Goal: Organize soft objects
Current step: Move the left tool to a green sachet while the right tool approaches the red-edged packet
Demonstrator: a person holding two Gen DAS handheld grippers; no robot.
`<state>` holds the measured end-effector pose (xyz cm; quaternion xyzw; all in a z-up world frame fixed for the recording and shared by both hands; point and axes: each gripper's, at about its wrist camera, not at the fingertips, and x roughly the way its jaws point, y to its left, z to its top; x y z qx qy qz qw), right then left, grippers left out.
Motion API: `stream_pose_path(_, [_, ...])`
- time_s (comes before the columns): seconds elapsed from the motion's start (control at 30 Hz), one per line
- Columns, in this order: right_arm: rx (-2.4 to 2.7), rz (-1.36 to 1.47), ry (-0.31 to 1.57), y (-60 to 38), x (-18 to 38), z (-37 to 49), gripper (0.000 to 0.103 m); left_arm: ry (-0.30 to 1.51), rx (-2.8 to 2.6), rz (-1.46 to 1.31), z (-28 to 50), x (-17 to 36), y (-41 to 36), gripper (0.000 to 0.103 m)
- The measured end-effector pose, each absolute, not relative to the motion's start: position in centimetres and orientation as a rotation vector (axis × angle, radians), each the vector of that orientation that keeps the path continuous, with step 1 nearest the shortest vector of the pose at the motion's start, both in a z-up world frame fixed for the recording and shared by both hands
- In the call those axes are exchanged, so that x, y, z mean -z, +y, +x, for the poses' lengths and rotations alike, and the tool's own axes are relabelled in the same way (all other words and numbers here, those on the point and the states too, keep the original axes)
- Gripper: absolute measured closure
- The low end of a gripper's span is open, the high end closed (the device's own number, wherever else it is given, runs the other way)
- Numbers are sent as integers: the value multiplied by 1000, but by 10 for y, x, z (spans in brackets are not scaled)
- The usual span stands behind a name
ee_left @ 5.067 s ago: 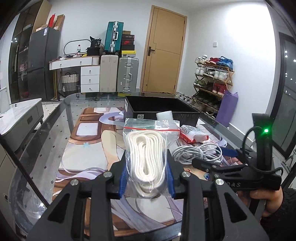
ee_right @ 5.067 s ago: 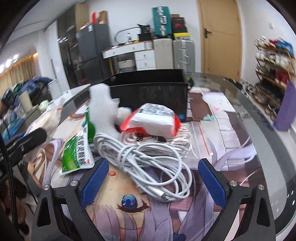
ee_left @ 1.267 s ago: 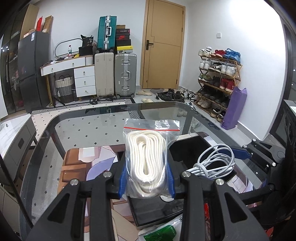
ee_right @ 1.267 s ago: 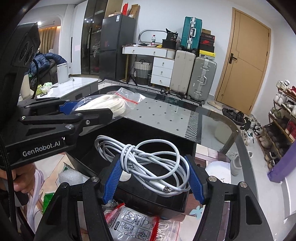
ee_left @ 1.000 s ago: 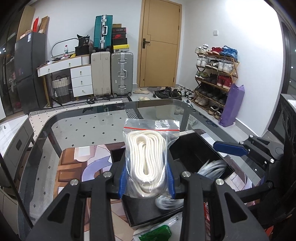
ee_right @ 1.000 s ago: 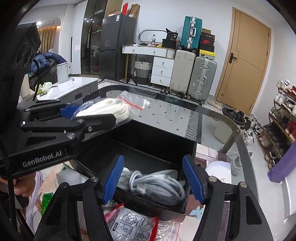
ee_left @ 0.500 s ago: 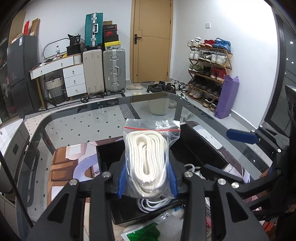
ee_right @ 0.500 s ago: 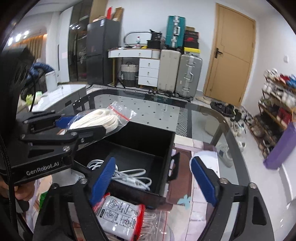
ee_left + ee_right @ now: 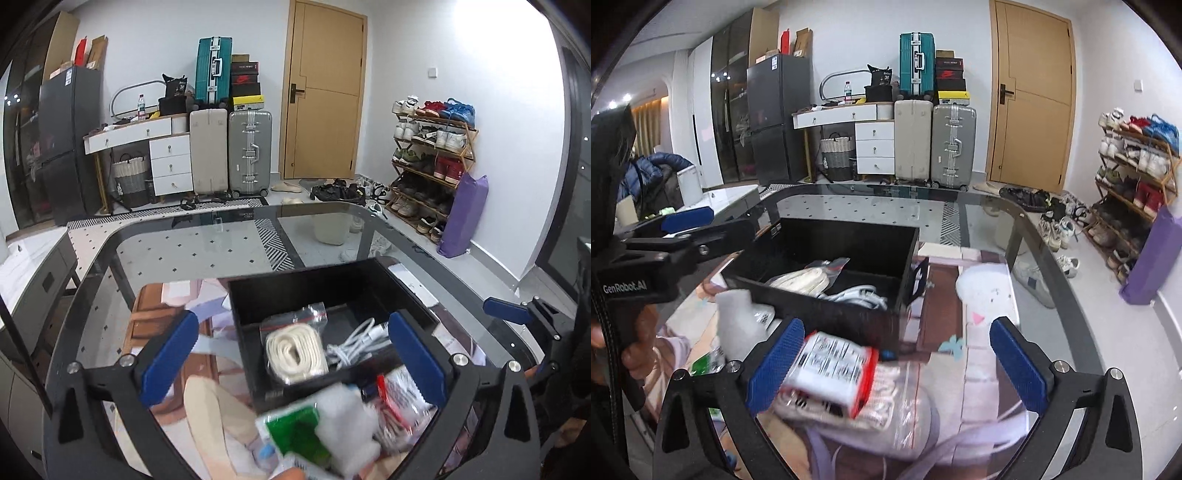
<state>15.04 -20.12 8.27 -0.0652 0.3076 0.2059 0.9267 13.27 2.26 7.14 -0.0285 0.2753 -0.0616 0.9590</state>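
Note:
A black box (image 9: pixel 295 284) (image 9: pixel 820 295) stands on the glass table. In it lie a clear bag of white rope (image 9: pixel 295 350) (image 9: pixel 807 278) and a white cable bundle (image 9: pixel 354 341) (image 9: pixel 858 293). My left gripper (image 9: pixel 291 358) is open and empty above the box's near edge. My right gripper (image 9: pixel 895 360) is open and empty over a red-and-white tissue pack (image 9: pixel 833 371) that lies on a clear bag (image 9: pixel 886 417). A green packet (image 9: pixel 295 435) and a white foam piece (image 9: pixel 347 424) (image 9: pixel 738 321) lie in front of the box.
A printed mat (image 9: pixel 155 317) covers part of the glass table (image 9: pixel 184 243). The left gripper's body (image 9: pixel 646 266) sits at the left of the right wrist view. Suitcases, drawers, a door and a shoe rack stand beyond the table.
My left gripper has opened and the bag of white rope now lies in the box beside the cable. My right gripper has pulled back from the box to over the tissue pack.

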Motion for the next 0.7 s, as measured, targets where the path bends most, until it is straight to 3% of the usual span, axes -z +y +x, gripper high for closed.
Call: stream_pose_path(0.7, [-475,-121,635,-203,-69,112,1,601,60,-114,71,-31,24,0])
